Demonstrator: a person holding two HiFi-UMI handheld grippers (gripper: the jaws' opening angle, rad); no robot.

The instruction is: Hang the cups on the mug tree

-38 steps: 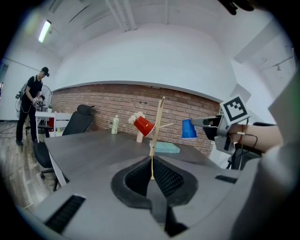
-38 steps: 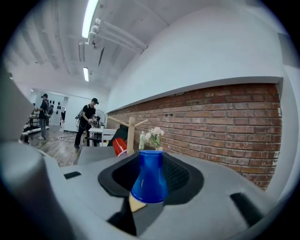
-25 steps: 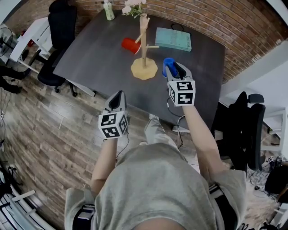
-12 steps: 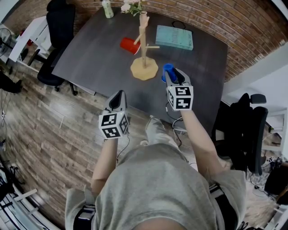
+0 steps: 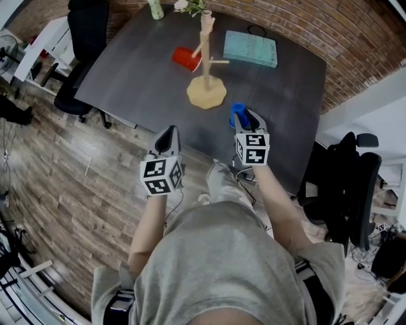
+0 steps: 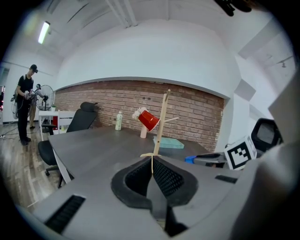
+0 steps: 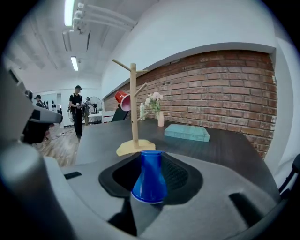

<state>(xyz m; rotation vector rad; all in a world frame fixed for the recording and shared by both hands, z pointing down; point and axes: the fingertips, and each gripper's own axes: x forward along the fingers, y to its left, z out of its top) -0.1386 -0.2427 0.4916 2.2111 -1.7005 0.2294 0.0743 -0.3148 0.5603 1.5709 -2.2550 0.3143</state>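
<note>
Here, right gripper point(image 5: 245, 119), jaws clamped on blue cup point(image 7: 149, 178), near mug tree point(image 5: 206, 58) bearing red cup point(image 5: 186, 58) on counter point(image 5: 136, 79); left gripper point(image 5: 168, 134), jaws closed, empty.

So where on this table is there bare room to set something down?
The table's left half, between its left edge and the mug tree, is bare. So is the near right corner, short of the teal book. Crowded: the far middle, with bottle, flowers and red cup.

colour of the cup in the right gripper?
The cup is blue; clearest in the right gripper view.
</note>
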